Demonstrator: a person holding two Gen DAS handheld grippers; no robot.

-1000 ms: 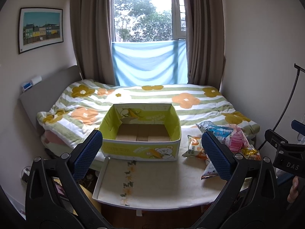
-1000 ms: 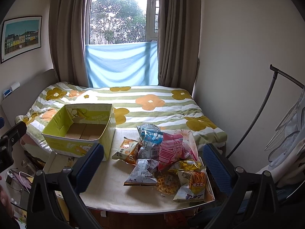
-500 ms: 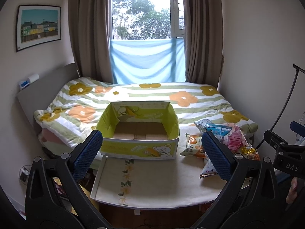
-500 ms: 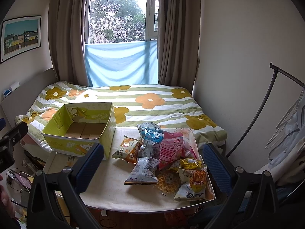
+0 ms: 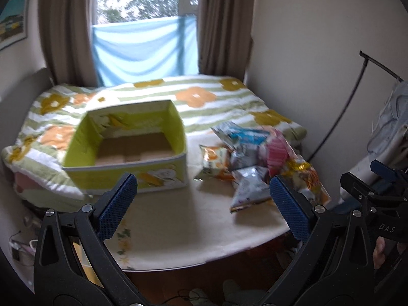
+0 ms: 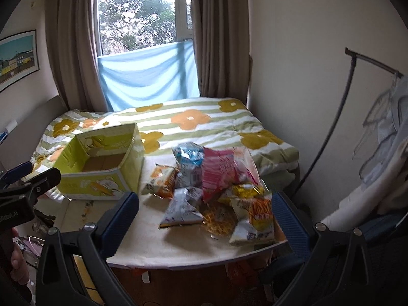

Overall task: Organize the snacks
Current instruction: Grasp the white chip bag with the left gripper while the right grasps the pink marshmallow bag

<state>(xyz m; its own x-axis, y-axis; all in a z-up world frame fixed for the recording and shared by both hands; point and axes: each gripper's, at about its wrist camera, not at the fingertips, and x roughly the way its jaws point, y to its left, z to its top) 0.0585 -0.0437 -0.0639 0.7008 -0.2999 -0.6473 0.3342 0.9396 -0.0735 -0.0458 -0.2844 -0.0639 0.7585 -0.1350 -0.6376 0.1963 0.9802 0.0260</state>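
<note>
Both tools hang wide apart and hold nothing: the left tool (image 5: 202,204) and the right tool (image 6: 204,215) sit above the near edge of the table (image 6: 178,250). Farther on, the snack packets (image 6: 216,193) lie heaped at the table's right (somewhat blurred), beside the yellow-green box (image 6: 102,170), its cardboard floor bare. Behind lies the bed (image 6: 193,122).

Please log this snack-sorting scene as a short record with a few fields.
box: yellow-green box, open, no snacks visible inside
snacks: snack packets heaped on the table, right of the box
left tongs: open, holding nothing
right tongs: open, holding nothing, facing the heap
background: bed with a flowered quilt
</note>
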